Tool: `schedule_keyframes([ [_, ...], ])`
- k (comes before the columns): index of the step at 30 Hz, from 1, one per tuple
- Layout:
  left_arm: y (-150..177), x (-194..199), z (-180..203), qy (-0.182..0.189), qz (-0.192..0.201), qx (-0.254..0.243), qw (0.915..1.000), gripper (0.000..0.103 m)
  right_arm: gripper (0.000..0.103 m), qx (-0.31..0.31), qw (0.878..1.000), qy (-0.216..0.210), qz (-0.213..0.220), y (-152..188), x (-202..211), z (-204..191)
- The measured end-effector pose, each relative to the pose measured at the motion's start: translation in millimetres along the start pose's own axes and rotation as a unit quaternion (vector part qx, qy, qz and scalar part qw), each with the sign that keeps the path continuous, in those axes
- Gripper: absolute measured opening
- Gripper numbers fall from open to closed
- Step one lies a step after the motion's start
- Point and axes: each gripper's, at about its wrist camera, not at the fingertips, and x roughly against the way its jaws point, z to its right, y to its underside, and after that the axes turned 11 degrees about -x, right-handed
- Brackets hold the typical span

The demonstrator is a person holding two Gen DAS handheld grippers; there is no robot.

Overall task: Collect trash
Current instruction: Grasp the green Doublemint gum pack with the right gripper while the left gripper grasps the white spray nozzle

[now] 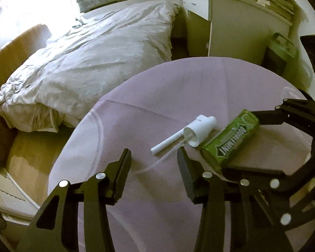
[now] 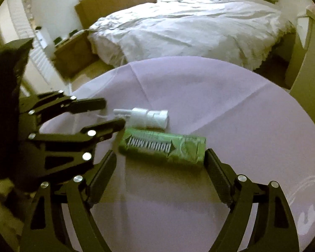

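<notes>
A green Doublemint gum pack (image 1: 229, 138) lies on the lilac tablecloth (image 1: 157, 96), next to a white spray pump head (image 1: 187, 134) with a clear dip tube. My left gripper (image 1: 154, 157) is open, its jaws either side of the tube just short of the pump. In the right wrist view the gum pack (image 2: 163, 147) lies crosswise between the tips of my open right gripper (image 2: 160, 159), with the pump (image 2: 145, 117) just beyond. The left gripper (image 2: 113, 113) reaches in from the left there. The right gripper (image 1: 252, 140) spans the gum pack's ends in the left wrist view.
A bed with a rumpled white duvet (image 1: 94, 52) stands behind the round table. A white cabinet (image 1: 237, 27) with stacked books is at the back right, a green bag (image 1: 279, 48) beside it. Cardboard boxes (image 2: 73, 52) stand on the floor to the left.
</notes>
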Motion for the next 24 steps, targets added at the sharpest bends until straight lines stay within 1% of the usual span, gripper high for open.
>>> schedule_keyframes([
  [2,-0.4,-0.4,-0.1,0.001,0.002,0.001,1.0,0.046,0.084,-0.011,1.0,-0.003,0.003,-3.5,-0.9,3.4],
  [7,-4.2,1.1,12.1,-0.008,0.006,-0.029,0.9995,0.048,0.083,-0.013,1.0,-0.005,0.006,-3.6,2.6,16.9],
  [12,-14.7,-0.9,34.1,-0.014,0.015,-0.08,0.9966,0.049,0.083,-0.029,1.0,-0.007,0.007,5.8,19.2,42.5],
  [15,-21.6,-4.9,44.8,-0.007,0.023,-0.096,0.9951,0.049,0.083,-0.034,0.999,-0.007,0.008,15.2,30.5,56.5],
  [18,-29.1,-8.5,47.7,0.011,0.029,-0.086,0.9958,0.049,0.083,-0.04,0.999,-0.009,0.008,25.8,41.4,67.7],
  [20,-32.0,-9.7,48.7,0.032,0.034,-0.074,0.9962,0.049,0.083,-0.044,0.999,-0.011,0.009,34.0,49.0,74.2],
  [21,-32.3,-12.8,48.9,0.05,0.027,-0.065,0.9963,0.048,0.083,-0.045,0.999,-0.012,0.009,37.2,51.4,75.6],
  [22,-31.7,-13.2,48.3,0.057,0.026,-0.057,0.9964,0.044,0.083,-0.048,0.999,-0.012,0.01,40.3,54.1,78.3],
  [23,-31.8,-14.0,47.9,0.068,0.027,-0.046,0.9963,0.035,0.083,-0.051,0.999,-0.015,0.011,43.5,57.5,81.8],
  [24,-31.8,-12.9,48.5,0.074,0.028,-0.04,0.996,0.029,0.083,-0.053,0.998,-0.017,0.011,45.9,59.7,83.1],
])
